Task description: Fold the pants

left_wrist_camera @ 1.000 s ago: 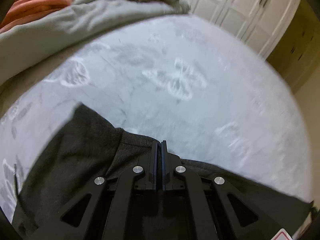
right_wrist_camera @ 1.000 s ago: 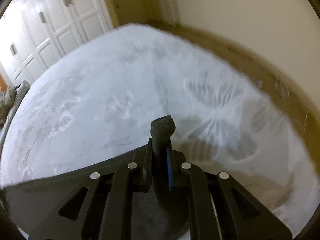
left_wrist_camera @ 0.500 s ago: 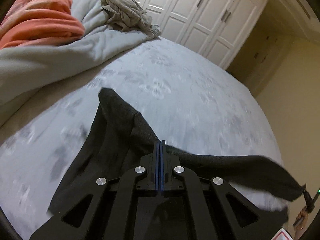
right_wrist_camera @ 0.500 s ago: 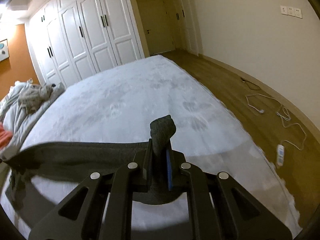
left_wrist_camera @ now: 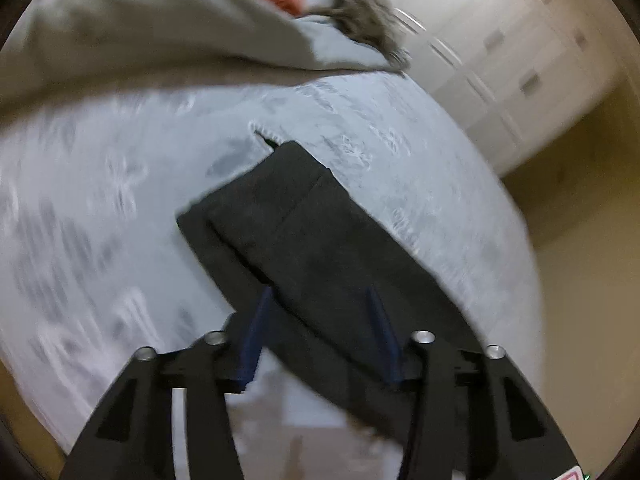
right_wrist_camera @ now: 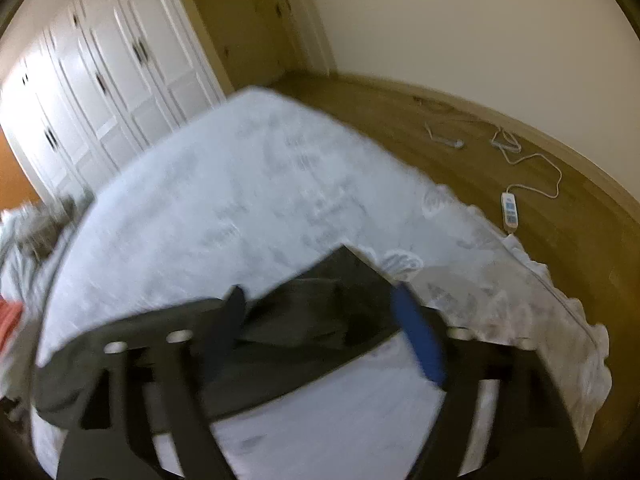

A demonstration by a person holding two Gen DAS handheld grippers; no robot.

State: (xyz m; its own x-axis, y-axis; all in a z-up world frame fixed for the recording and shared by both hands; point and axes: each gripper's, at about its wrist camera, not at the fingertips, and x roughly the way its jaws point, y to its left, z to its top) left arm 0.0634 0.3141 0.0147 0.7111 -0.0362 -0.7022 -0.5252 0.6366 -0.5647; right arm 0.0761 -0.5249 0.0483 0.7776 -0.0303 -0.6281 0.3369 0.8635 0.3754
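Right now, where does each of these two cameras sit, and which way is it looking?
Left wrist view: sits on the left tongs, looking forward and down at the dark pants on the pale bedspread; its fingers, opening, show below.
Right wrist view: sits on the right tongs, facing the pants, the white wardrobe and the wooden floor; its opening fingers frame the bottom.
Shared: the pants, bedspread and wardrobe doors.

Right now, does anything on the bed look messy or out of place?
The folded dark pants are a bit askew: one layer's edge sticks out past the other. A rumpled grey garment lies on the piled bedding behind.
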